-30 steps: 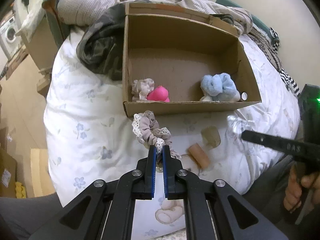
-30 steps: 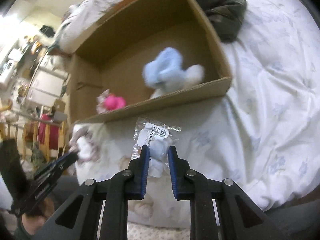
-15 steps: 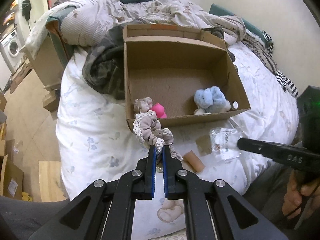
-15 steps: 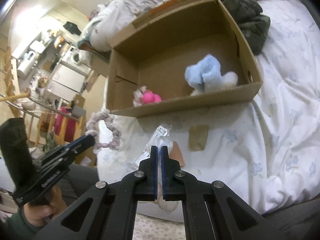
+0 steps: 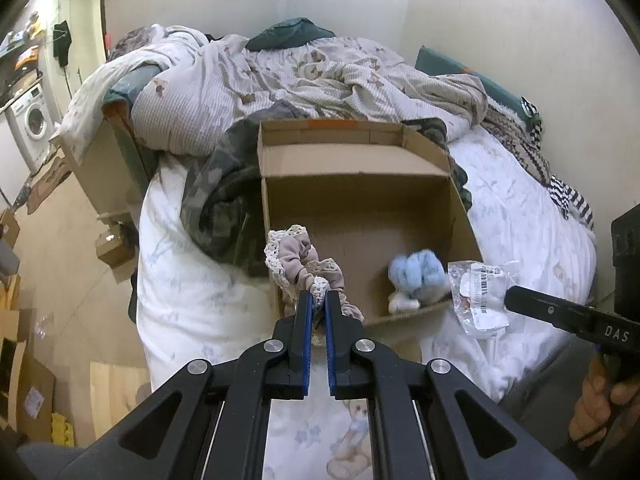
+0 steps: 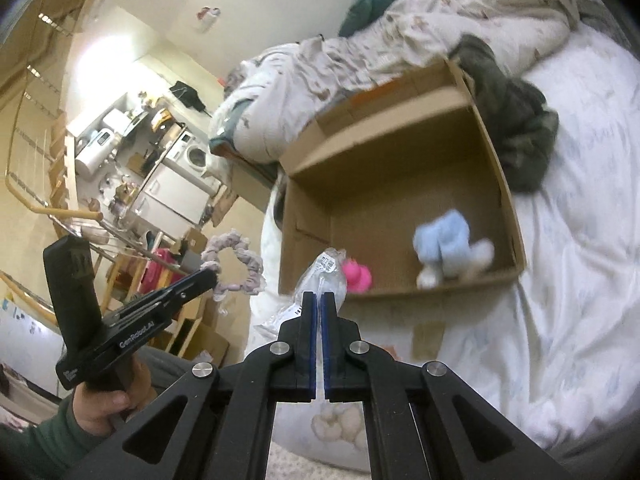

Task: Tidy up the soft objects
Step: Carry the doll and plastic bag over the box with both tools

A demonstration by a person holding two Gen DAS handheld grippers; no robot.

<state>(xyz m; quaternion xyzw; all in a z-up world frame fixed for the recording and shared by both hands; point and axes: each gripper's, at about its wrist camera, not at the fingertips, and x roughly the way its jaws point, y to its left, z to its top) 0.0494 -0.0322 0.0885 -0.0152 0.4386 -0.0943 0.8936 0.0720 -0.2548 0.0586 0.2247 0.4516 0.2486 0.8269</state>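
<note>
My left gripper (image 5: 316, 298) is shut on a beige lace-trimmed scrunchie (image 5: 298, 258) and holds it in the air over the near left corner of an open cardboard box (image 5: 360, 188) on the bed. The scrunchie (image 6: 236, 268) also shows in the right wrist view, at the left gripper's tip. My right gripper (image 6: 319, 298) is shut on a clear plastic packet (image 6: 324, 276) with a barcode label, held above the bed in front of the box (image 6: 404, 176). The packet (image 5: 480, 300) also shows in the left wrist view. Inside the box lie a light blue plush (image 6: 448, 248) and a pink soft toy (image 6: 356, 276).
The box sits on a white floral bedsheet (image 5: 180, 292). A dark green garment (image 5: 224, 208) lies against the box's left side, and a crumpled duvet (image 5: 280, 80) is piled behind it. A brown patch (image 6: 430, 334) lies on the sheet before the box. The floor (image 5: 60, 264) is to the left.
Both grippers have risen from the bed with their loads. The right gripper closed on the packet and lifted it. The scrunchie now hangs over the box's near left corner.
</note>
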